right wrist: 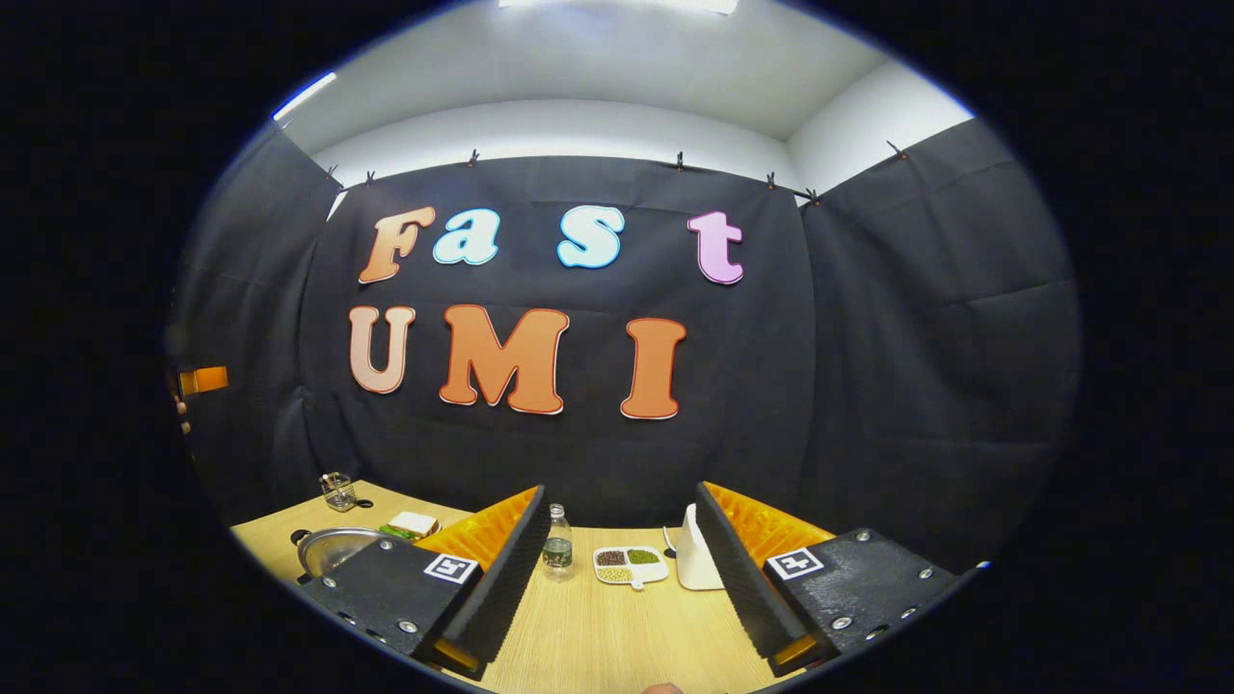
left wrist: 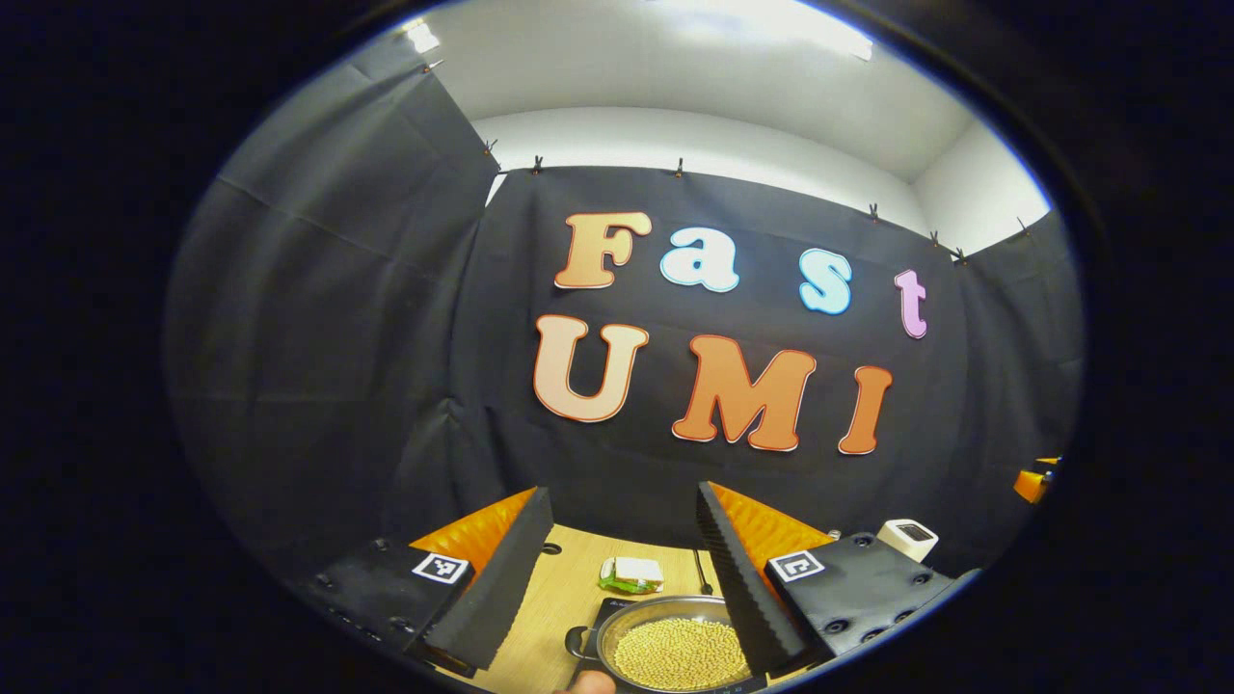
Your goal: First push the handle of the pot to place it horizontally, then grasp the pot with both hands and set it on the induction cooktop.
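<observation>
- Left gripper [left wrist: 622, 578] hangs released above the pot [left wrist: 675, 646] of beans, which seems to rest on the dark cooktop [left wrist: 617, 609] near the table's left.
- Right gripper [right wrist: 617, 569] is released too, over bare table [right wrist: 598, 636], nothing between its fingers.
- Both raised clear, likely done.

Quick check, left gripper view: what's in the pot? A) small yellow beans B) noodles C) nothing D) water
A: the pot is full of small round yellowish beans, seen between the open left gripper fingers.
</observation>
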### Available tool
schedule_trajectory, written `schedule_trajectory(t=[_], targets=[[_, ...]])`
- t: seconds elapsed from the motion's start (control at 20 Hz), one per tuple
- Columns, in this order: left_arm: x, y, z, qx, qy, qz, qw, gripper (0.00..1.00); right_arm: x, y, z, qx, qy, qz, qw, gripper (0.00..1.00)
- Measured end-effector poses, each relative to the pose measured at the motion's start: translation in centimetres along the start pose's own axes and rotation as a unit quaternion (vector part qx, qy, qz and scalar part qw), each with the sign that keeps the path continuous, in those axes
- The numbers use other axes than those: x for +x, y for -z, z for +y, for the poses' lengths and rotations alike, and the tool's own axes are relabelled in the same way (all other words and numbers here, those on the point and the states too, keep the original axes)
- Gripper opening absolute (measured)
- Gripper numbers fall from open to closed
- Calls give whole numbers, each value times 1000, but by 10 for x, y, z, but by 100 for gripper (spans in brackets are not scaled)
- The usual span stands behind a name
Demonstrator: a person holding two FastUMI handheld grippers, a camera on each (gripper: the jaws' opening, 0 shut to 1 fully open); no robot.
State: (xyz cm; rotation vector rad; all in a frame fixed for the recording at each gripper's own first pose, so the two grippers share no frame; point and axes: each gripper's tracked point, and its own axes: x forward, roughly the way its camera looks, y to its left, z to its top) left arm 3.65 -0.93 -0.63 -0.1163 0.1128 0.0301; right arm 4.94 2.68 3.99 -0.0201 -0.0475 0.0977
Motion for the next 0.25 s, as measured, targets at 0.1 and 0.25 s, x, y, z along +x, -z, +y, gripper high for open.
schedule_trajectory(t=[0.1,0.25], targets=[[-6,-5,-6,0,8,-8,1000,98,-5,6,3,-3,-7,5,1000,93],[-12,-10,-14,3,16,-14,1000,98,-7,7,6,-9,-12,7,1000,94]])
